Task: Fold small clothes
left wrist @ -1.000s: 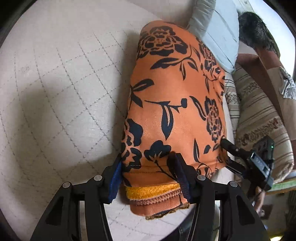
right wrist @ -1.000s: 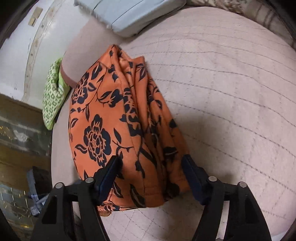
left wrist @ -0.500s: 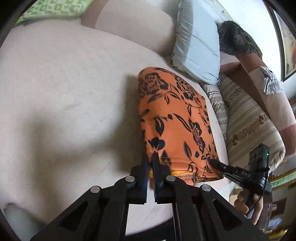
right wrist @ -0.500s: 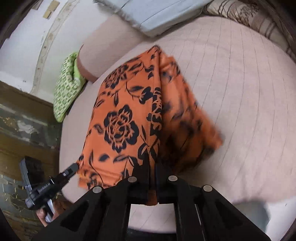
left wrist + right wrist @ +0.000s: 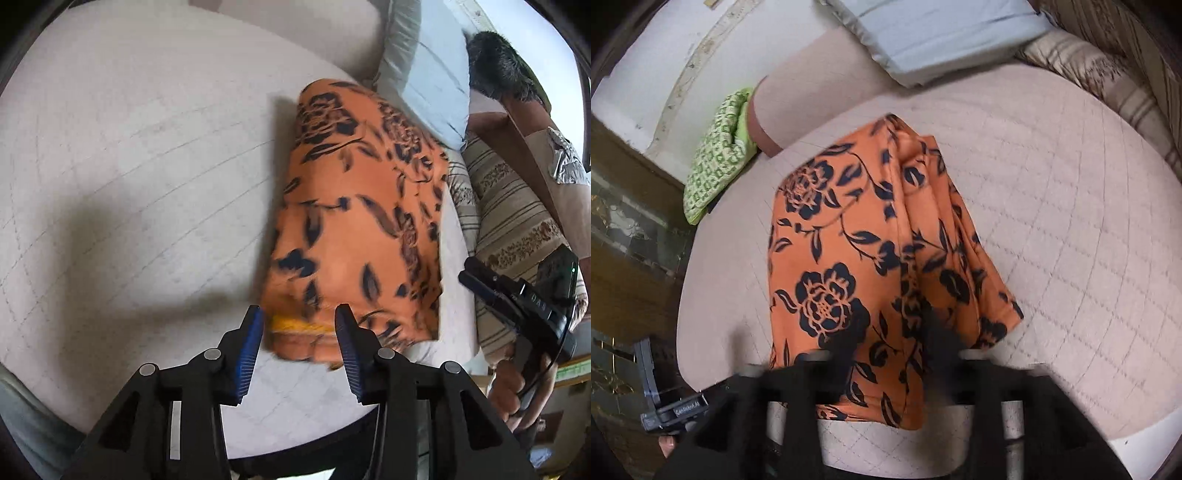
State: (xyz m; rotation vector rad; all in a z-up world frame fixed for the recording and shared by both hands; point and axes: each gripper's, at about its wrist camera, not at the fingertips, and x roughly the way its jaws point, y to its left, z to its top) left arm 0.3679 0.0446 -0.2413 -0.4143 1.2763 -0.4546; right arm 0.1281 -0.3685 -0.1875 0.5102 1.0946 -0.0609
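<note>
Down by my claws, the near end of the cloth (image 5: 354, 229) lies flat on the bed (image 5: 129, 184). My left claw (image 5: 299, 341) is open. Its blue pads sit on each side of the yellow hem (image 5: 295, 326), but they do not press on it. The jaws have just been opening, so I think I have let go. My right claw (image 5: 886, 354) is a dark blur in its own picture. Its jaws look apart, with orange cloth showing between them, and nothing looks pinched. They have just been opening too.

I think the fold is laid and this is the letting-go step. To do it well, I should lift both claws straight up and away. I must keep the pads off the hem, or they may drag the top layer and spoil the fold. I should go slow and watch that no edge comes up with me.

Farther out, the cloth is a long shape. Its long line runs away from me, from the near edge of the bed up toward the pillow (image 5: 424, 74). The hem end points at me. The far end almost reaches the pillow. On the side by my right claw, the layers bunch in soft pleats.
</note>
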